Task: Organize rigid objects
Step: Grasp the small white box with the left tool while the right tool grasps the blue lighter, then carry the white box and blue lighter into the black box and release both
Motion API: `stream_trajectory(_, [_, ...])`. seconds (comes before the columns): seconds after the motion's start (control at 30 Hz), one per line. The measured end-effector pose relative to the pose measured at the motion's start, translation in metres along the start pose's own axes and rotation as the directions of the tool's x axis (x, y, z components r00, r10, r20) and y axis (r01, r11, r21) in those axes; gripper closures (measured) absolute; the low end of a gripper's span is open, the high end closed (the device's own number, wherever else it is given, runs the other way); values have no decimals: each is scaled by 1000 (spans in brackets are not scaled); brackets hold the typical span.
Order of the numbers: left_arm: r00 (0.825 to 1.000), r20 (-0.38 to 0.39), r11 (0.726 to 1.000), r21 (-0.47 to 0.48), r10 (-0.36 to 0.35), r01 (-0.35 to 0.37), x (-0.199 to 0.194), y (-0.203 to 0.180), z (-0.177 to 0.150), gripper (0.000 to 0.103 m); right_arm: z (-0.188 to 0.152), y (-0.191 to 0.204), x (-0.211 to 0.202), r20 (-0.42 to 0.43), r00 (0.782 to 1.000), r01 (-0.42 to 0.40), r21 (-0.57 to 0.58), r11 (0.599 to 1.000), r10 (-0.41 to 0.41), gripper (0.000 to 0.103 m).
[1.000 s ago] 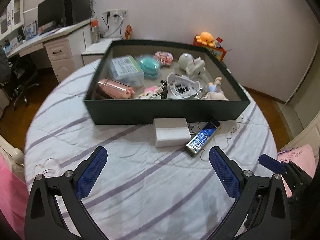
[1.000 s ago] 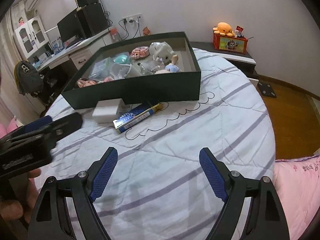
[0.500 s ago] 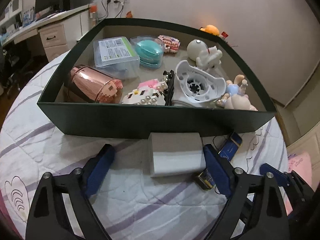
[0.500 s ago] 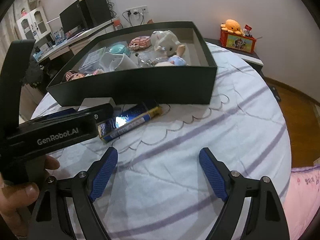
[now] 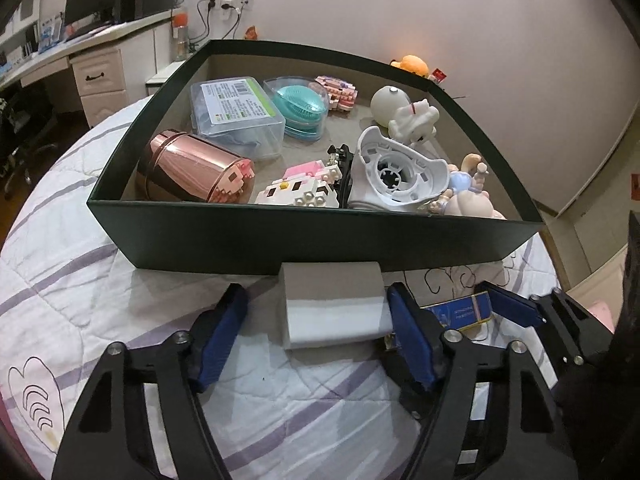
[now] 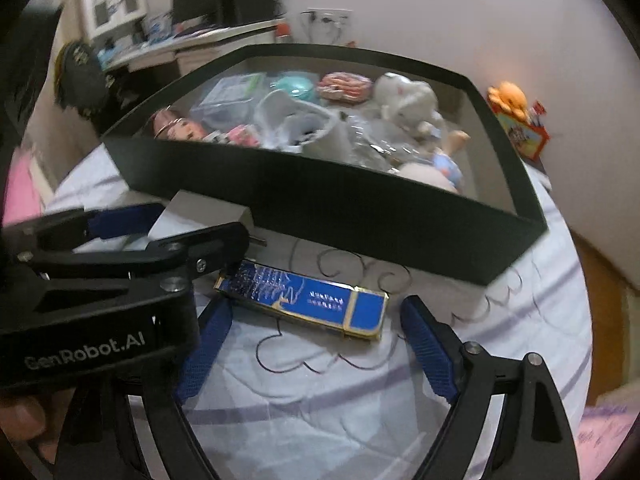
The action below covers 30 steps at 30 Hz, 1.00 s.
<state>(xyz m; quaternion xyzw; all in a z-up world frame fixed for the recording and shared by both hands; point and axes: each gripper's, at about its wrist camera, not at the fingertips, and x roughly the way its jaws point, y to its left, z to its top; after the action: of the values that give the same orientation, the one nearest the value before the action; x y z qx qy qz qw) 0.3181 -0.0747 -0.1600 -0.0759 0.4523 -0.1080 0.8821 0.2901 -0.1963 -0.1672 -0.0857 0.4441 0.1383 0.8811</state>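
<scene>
A white rectangular block (image 5: 332, 306) lies on the bedspread against the front wall of a dark green box (image 5: 280, 236). My left gripper (image 5: 316, 320) is open with its blue pads on either side of the block; the right pad is close to it, the left pad stands apart. A shiny blue and gold bar (image 6: 304, 294) lies to the block's right. My right gripper (image 6: 312, 336) is open and straddles the bar from the near side. The left gripper (image 6: 132, 232) and the block (image 6: 204, 210) also show in the right wrist view.
The box (image 6: 360, 208) holds several items: a rose-gold can (image 5: 192, 170), a clear plastic case (image 5: 236, 110), a teal brush (image 5: 300, 106), a white plastic part (image 5: 396, 172), figurines. A desk (image 5: 80, 52) stands far left. The round table edge drops off at right.
Both grippers moved forward and down toward the box. The left gripper now brackets the white block with narrower jaws. The right gripper now brackets the blue bar.
</scene>
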Motion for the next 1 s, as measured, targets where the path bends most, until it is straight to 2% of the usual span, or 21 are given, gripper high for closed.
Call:
stream_trajectory(0.13, [999, -7, 999, -10, -32, 32, -4, 3, -1, 47, 2, 2, 1, 3, 1000, -29, -46, 998, 30, 16])
stream_trajectory(0.33, [999, -4, 999, -26, -33, 32, -8, 6, -3, 48, 6, 3, 3, 14, 996, -91, -93, 991, 93, 16])
stream_trajectory(0.53, [1000, -6, 999, -49, -19, 18, -14, 22, -3, 48, 7, -5, 2, 27, 986, -160, -61, 985, 162, 15])
stream_trajectory(0.77, [1000, -4, 999, -44, -14, 13, -18, 24, -6, 49, 15, 5, 7, 23, 987, -156, -26, 987, 156, 15])
stream_trajectory(0.87, [1000, 0, 998, -55, -11, 11, -20, 26, -7, 49, 18, 2, 10, 28, 989, -145, 64, 987, 144, 16])
stream_trajectory(0.9, [1000, 0, 998, -58, -8, 8, -21, 27, -7, 49, 18, 2, 10, 28, 991, -131, 80, 988, 129, 20])
stream_trajectory(1.0, [1000, 0, 998, -63, -12, 12, -22, 30, -9, 49, 16, 4, 9, 34, 994, -104, 105, 989, 101, 20])
